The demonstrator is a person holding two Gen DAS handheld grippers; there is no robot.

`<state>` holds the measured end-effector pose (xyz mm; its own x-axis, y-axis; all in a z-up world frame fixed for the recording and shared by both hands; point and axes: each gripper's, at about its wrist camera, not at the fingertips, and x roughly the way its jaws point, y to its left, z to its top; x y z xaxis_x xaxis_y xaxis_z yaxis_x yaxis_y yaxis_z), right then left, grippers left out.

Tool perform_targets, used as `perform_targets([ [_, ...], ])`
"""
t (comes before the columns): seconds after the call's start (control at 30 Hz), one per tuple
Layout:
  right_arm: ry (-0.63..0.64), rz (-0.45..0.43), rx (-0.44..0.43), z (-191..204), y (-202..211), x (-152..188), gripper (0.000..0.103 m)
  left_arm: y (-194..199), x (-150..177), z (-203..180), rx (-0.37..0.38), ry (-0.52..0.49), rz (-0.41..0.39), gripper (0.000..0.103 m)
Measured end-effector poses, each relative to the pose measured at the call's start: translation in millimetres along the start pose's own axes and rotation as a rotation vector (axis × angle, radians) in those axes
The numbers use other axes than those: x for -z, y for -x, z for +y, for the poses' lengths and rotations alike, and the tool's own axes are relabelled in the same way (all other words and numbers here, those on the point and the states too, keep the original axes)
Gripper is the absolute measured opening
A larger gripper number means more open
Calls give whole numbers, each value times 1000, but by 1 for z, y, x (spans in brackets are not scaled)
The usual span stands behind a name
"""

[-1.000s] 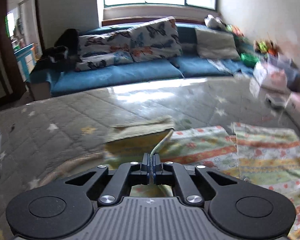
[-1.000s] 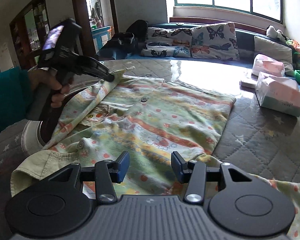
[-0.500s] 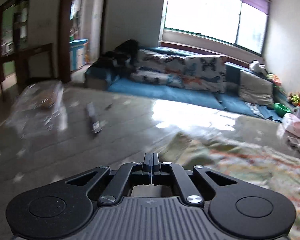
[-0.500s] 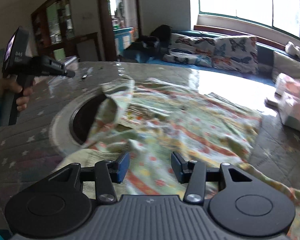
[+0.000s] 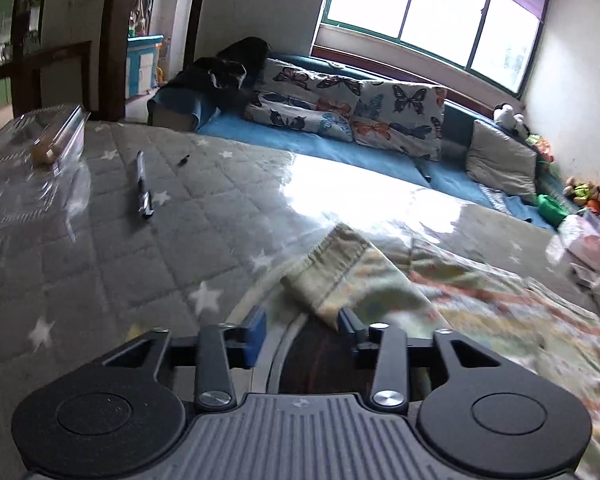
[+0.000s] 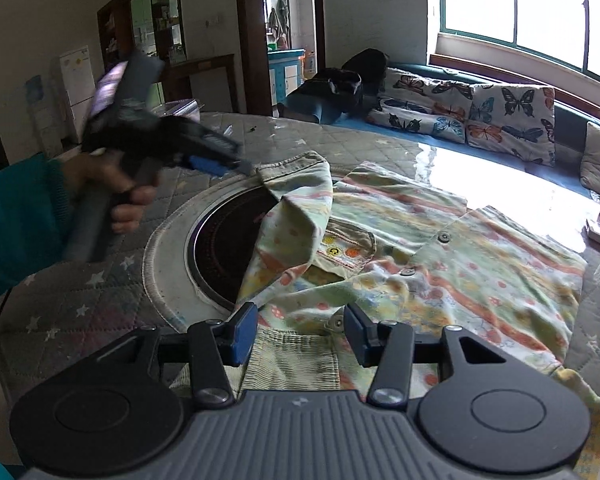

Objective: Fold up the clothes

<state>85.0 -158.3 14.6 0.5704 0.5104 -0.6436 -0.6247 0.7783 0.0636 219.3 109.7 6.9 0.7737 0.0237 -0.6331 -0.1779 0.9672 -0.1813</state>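
Observation:
A pale green shirt (image 6: 440, 256) with orange stripes and small prints lies spread on the quilted table; it also shows in the left wrist view (image 5: 440, 300). Its left sleeve (image 6: 296, 200) is folded in over the body, with the cuff at the far end. My left gripper (image 5: 302, 332) is open, just short of the sleeve cuff (image 5: 332, 268); the right wrist view shows it (image 6: 236, 162) next to the cuff. My right gripper (image 6: 300, 330) is open above the shirt's near hem, holding nothing.
A round dark inset (image 6: 228, 248) with a white rim sits in the table under the sleeve. A pen (image 5: 142, 184) and a clear plastic box (image 5: 32, 160) lie at the left. Tissue packs (image 5: 588, 248) lie at the right. A blue sofa with butterfly cushions (image 5: 352, 112) stands behind.
My left gripper held the sleeve shut, swung it over, and has now opened and let the sleeve go onto the shirt. My right gripper stayed open over the near hem.

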Motion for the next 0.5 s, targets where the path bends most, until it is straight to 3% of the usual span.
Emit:
perform_targets([
  [0.07,-5,5,-5,-2,-2,0,49,-15,-6,-4,-12,-1,1,49],
  [0.27,-21,9,-7,-9,-5,-1,49,-46,-11,-10,-49,-10,13,46],
  [0.33,-25,11,-8,-10,-7,-2,49,-50,-10,-13,-71,-33,-3,33],
  [0.4,-28,13,-7,-10,-8,-2,49,-51,-10,-12,-86,-33,-6,12],
  [0.5,-27,11,-8,-8,-7,-2,49,-48,-11,-3,-88,8,-6,6],
])
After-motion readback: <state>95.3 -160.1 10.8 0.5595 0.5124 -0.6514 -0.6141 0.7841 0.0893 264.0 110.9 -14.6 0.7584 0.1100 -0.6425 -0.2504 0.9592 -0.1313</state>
